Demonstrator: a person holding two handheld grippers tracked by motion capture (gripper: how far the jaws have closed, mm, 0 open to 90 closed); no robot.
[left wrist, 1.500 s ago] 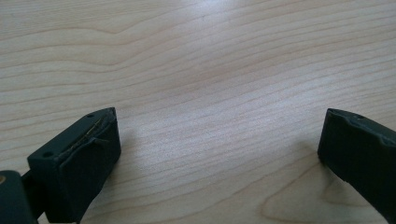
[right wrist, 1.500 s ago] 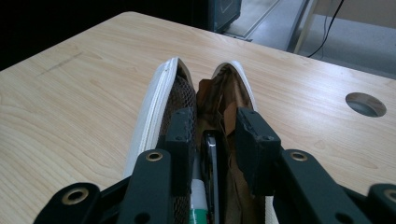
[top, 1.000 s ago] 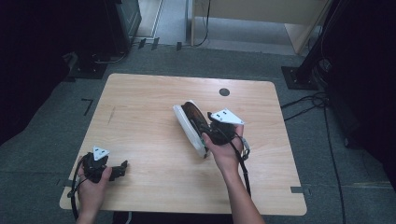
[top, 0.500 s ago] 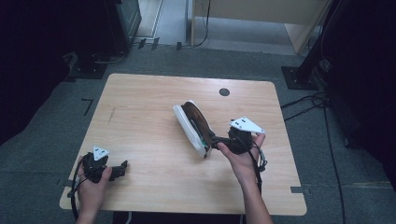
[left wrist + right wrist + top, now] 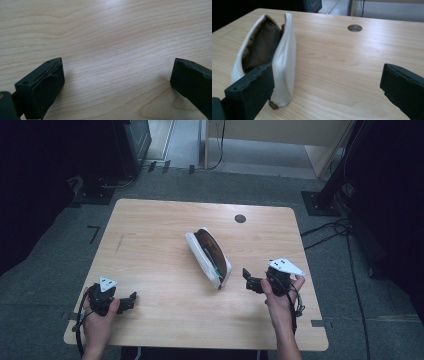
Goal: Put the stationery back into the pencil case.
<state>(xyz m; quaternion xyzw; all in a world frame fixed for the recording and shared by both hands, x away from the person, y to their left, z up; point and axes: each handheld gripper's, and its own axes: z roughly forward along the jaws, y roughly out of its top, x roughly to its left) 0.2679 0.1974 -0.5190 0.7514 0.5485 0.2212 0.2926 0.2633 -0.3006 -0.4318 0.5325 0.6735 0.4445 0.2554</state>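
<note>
The white pouch [image 5: 209, 258] lies unzipped mid-table [image 5: 150, 230], mouth up for access — the right gripper [image 5: 248, 281] just beside it and the left gripper [image 5: 131, 300] well apart, both spread, holding nothing.

table [image 5: 150, 250]: pale wood with fine grain lines; dark round hole [image 5: 240, 218] beyond the pouch
pouch [image 5: 207, 266]: white outside, brown mesh-patterned lining; dark pen-like item inside, colour unclear
left gripper [image 5: 129, 301]: black, grey plate on top
right gripper [image 5: 248, 280]: black, grey plate on top
floor [image 5: 250, 185]: grey around the table
</note>
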